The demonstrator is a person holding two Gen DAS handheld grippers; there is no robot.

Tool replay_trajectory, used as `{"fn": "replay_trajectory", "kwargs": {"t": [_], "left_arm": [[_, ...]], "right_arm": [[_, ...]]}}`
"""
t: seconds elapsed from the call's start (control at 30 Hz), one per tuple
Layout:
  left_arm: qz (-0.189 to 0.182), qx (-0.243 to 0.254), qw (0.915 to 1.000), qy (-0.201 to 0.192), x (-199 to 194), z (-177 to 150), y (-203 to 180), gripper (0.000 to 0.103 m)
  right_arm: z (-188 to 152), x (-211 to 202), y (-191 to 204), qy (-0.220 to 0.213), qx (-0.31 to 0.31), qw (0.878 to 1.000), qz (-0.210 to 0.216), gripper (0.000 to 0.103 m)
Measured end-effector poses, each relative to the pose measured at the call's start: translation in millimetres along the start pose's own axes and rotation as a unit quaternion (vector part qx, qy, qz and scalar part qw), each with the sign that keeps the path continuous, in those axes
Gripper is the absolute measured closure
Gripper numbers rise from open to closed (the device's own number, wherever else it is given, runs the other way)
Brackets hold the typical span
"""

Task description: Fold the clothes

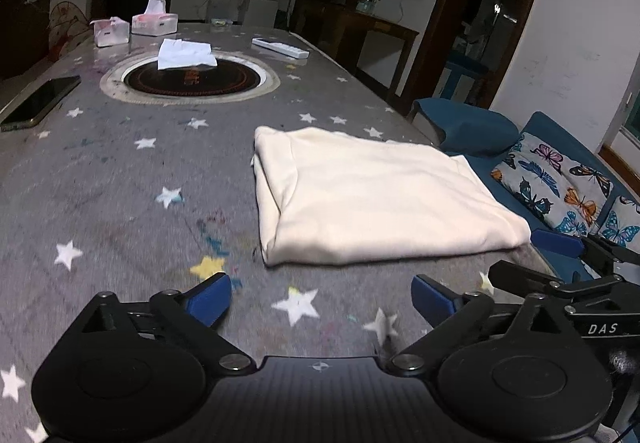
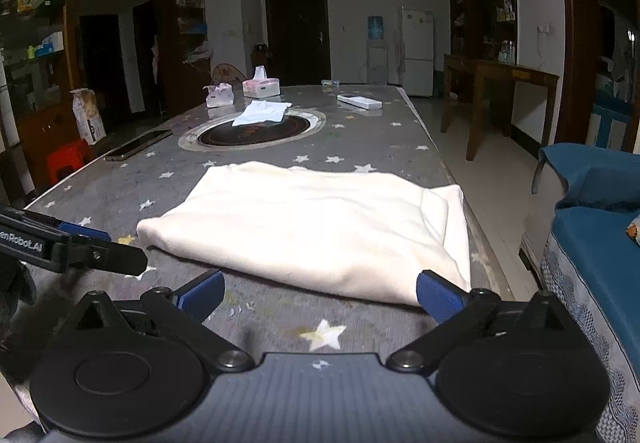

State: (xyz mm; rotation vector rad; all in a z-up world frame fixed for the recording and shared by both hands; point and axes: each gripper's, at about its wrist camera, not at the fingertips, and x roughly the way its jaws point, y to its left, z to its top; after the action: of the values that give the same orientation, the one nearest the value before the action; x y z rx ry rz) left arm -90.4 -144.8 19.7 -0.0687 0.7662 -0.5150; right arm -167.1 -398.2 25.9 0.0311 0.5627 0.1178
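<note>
A cream garment (image 1: pixel 380 199) lies folded into a flat rectangle on the grey star-patterned table (image 1: pixel 140 203), near its right edge. My left gripper (image 1: pixel 322 297) is open just short of the garment's near edge, its blue fingertips (image 1: pixel 212 297) wide apart with only tabletop between them. In the right wrist view the same garment (image 2: pixel 320 227) fills the middle. My right gripper (image 2: pixel 320 293) is open in front of its near edge, and its right fingertip (image 2: pixel 438 295) sits next to the near right corner. Each gripper shows at the edge of the other's view.
A round black hotplate (image 1: pixel 192 77) is set into the table, with a small folded white cloth (image 1: pixel 184 53) on its rim. Behind stand tissue boxes (image 1: pixel 154 21) and a remote (image 1: pixel 280 47); a phone (image 1: pixel 40 101) lies left. A blue sofa (image 2: pixel 600 243) flanks the table's right edge.
</note>
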Motion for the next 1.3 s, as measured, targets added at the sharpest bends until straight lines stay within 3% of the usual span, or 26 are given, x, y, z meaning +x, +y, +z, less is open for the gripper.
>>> {"fn": "replay_trajectory", "kwargs": {"t": [0.5,1.3], "left_arm": [[0.022,0.002,0.9996,0.016,-7,-15,0,0.000],[0.044,0.023,0.9985,0.024,-3,-18,-7,0.000]], "right_arm": [[-19,5,4,0.052,0.033,0.998,0.004,0.000],[-19,15,19,0.080,-0.002,0.996,-0.036,0.000]]}}
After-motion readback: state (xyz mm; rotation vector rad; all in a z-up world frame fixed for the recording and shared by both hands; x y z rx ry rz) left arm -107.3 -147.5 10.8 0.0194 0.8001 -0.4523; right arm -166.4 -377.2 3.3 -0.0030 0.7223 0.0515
